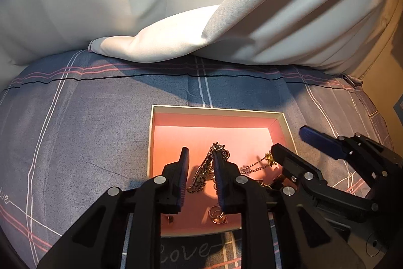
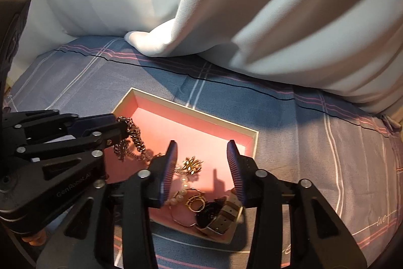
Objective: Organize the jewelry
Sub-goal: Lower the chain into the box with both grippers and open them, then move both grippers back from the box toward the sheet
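Observation:
A shallow box [image 1: 284, 125] with a pink lining [image 2: 191, 132] lies on the bed. In it are a heavy gold chain [image 1: 204, 172] [image 2: 133, 140], gold rings [image 1: 216, 214], a gold leaf pendant [image 2: 192, 164], pearls [image 2: 180, 190], a ring [image 2: 195, 203] and a watch [image 2: 216, 214]. My left gripper [image 1: 201, 175] is open over the box, and the chain hangs at its right finger [image 1: 221, 183]. In the right wrist view the chain drapes from the left gripper's tips [image 2: 121, 127]. My right gripper [image 2: 201, 168] is open above the pendant.
The box sits on a grey-blue checked bedsheet [image 1: 83, 132] with pink and white lines. White curtains [image 1: 176, 4] hang behind and rest on the sheet's far edge. A yellowish wall [image 1: 380, 59] stands at the right.

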`<state>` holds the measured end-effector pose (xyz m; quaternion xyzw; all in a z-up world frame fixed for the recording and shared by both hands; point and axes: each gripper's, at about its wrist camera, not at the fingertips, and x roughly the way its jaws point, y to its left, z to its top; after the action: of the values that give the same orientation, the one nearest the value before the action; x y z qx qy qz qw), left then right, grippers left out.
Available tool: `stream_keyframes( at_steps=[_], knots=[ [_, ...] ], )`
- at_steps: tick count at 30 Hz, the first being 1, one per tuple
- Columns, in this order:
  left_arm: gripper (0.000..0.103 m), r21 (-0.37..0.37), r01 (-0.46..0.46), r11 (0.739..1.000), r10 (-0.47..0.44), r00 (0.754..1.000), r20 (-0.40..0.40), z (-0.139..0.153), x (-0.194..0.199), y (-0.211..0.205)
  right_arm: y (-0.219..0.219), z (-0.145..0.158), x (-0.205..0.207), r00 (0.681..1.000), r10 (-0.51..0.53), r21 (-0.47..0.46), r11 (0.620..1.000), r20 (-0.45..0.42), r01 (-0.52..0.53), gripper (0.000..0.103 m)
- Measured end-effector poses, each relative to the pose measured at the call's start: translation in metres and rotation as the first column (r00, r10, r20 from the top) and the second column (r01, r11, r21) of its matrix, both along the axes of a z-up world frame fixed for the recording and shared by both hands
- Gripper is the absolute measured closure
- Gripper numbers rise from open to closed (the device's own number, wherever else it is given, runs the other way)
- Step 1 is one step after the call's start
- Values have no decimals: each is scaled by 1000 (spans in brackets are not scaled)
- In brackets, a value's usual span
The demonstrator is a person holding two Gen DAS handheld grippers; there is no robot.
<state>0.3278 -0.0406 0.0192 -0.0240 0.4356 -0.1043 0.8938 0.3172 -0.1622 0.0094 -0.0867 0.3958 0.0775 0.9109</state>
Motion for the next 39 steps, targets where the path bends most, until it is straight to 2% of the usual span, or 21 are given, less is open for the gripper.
stream_keyframes(
  at_steps=[2, 4, 11, 15, 16, 20, 24, 27, 29, 30, 32, 35, 37, 39],
  knots=[
    [40, 19, -37, 999, 36, 999, 24, 3, -4, 7, -10, 3, -2, 1000, -24, 23, 999, 6, 24, 51],
    [31, -4, -53, 999, 53, 998, 44, 9, -8, 15, -19, 10, -5, 998, -53, 38, 998, 31, 52, 47],
    [31, -46, -17, 999, 21, 994, 106, 35, -30, 19, -33, 32, -34, 994, -49, 56, 997, 94, 44, 46],
    [31, -51, 25, 998, -19, 992, 123, 36, -59, 14, -38, 33, -67, 992, -40, 58, 998, 118, 34, 42],
    [31, -56, 38, 998, -30, 992, 124, 33, -67, 14, -38, 30, -77, 992, -39, 58, 998, 119, 33, 39],
    [31, -56, 71, 996, -64, 991, 120, 12, -106, 11, -35, 7, -118, 995, -7, 61, 998, 100, 1, 38],
    [31, -29, 77, 997, -74, 991, 110, -22, -140, 11, -30, -36, -147, 1000, 7, 106, 994, -6, -7, 38],
    [30, -43, 77, 996, -76, 997, 28, -54, -148, 14, -27, -69, -155, 995, 0, 125, 992, -99, 12, 39],
    [30, -45, 60, 997, -61, 998, -14, -69, -152, 15, -27, -83, -160, 993, -15, 141, 990, -113, 31, 41],
    [30, -47, 61, 997, -62, 998, -20, -73, -154, 15, -27, -88, -160, 993, -25, 142, 989, -116, 41, 47],
    [30, -20, 59, 998, -60, 998, -15, -76, -157, 11, -26, -92, -161, 994, -40, 135, 989, -106, 54, 48],
    [30, 4, 80, 997, -80, 997, -5, -76, -158, 5, -32, -93, -161, 993, -59, 178, 981, -99, 76, 49],
    [30, 2, 84, 996, -84, 996, -3, -76, -157, 2, -33, -92, -159, 993, -63, 181, 980, -96, 79, 57],
    [30, -3, 82, 997, -82, 997, -5, -76, -155, 2, -34, -92, -154, 994, -50, 194, 979, -100, 68, 61]
  ],
)
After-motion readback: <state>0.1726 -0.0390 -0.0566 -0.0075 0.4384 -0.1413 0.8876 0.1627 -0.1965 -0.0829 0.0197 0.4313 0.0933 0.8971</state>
